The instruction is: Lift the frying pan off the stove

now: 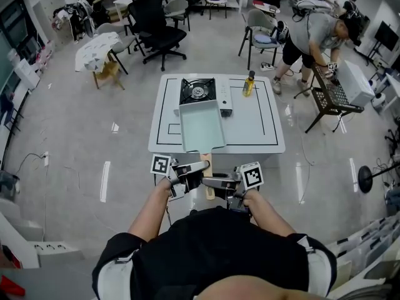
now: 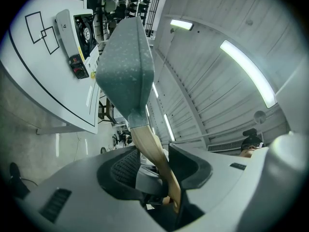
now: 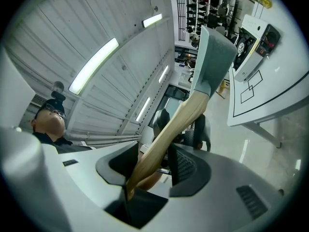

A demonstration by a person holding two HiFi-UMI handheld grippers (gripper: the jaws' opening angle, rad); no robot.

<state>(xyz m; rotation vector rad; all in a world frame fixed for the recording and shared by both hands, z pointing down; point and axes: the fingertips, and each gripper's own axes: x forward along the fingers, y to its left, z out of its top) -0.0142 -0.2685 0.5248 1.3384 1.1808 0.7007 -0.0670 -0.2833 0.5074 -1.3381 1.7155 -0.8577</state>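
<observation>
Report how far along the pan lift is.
Done: the frying pan is off the stove, whose burner sits bare behind it. In hand: the left gripper and right gripper both clamp its wooden handle, holding it over the table. Left: nothing of the lift itself; the pan is not set down yet.

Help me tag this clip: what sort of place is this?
Likely a lab or office workspace, not a home kitchen: a portable stove sits on a white table marked with black lines, with a black office chair beyond it.
</observation>
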